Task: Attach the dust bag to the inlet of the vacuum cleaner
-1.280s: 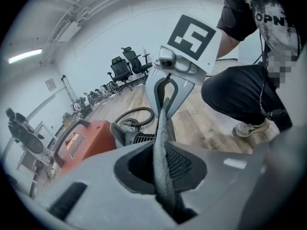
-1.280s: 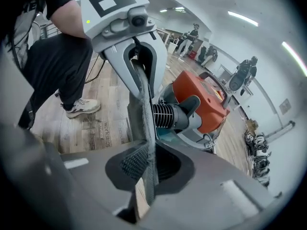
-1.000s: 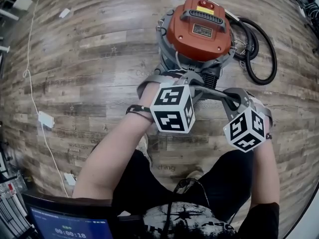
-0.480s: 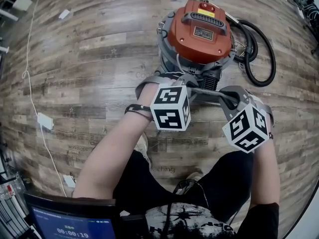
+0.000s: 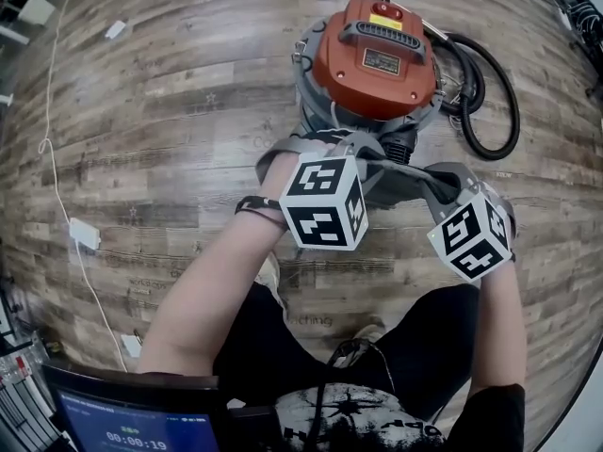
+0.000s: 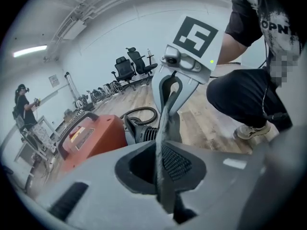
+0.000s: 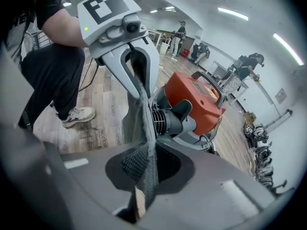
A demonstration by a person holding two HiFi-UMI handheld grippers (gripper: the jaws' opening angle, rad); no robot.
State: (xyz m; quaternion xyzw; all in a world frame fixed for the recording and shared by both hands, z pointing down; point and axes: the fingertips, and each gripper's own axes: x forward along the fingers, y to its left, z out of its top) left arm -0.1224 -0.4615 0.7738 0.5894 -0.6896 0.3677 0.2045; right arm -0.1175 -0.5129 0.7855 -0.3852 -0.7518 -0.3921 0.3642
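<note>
The dust bag (image 5: 407, 181) hangs taut between the two grippers, just in front of the vacuum cleaner (image 5: 377, 59) and above the floor (image 5: 170, 111). It is not yet on the machine. The left gripper (image 6: 163, 176) has just been closing its jaws, which now stand almost together, pinching an edge of the grey cloth. The right gripper (image 7: 144, 176) also has its jaws nearly together on the opposite edge of the bag, which shows there as a thin strip running up to the other gripper.

The black ribbed stub on the near side of the machine (image 7: 167, 119) looks to me like the inlet, and the bag sits close to it.

- **Slipping:** each grip is on a thin fold of cloth only. A harder pull apart, or a snag on the stub, could draw the edge out of one pair of jaws and drop that side.
- **Flat mouth:** pulled tight as it is, the bag's opening is likely drawn flat. It may then ride up against the stub instead of going over it.
- **Machine shifting:** the vacuum cleaner stands loose on the floor beside its hose (image 5: 490, 102), so a firm push could shove it away
</note>
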